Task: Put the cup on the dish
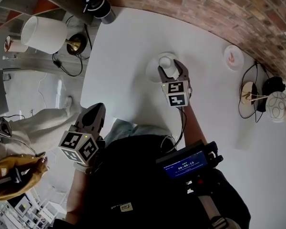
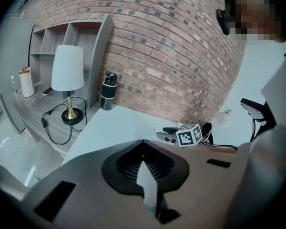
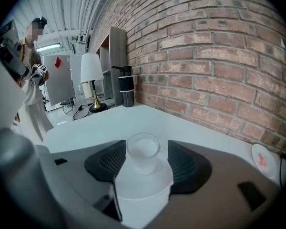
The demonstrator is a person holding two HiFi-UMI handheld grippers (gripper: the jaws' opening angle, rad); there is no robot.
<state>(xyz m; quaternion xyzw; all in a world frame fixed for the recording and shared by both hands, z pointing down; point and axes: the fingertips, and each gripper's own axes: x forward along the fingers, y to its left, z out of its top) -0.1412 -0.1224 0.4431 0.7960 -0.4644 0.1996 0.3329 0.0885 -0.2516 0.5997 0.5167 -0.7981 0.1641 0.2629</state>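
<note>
A small clear cup (image 1: 168,62) stands upright on a white dish (image 1: 151,71) on the white table (image 1: 128,61). My right gripper (image 1: 171,68) is open, one jaw on each side of the cup. In the right gripper view the cup (image 3: 143,150) stands on the dish (image 3: 143,191) between the dark pads (image 3: 187,167), with a gap on the right side. My left gripper (image 1: 92,114) is shut and empty, over the table's near left edge, well away from the cup. From the left gripper view, the left gripper (image 2: 146,178) looks across the table toward the brick wall.
A second small dish (image 1: 233,57) with a red mark lies at the table's far right. A black tumbler (image 1: 97,4) stands at the far corner. A white-shade lamp (image 1: 43,34) and cables sit on the low shelf at left. A globe lamp (image 1: 279,105) stands at right.
</note>
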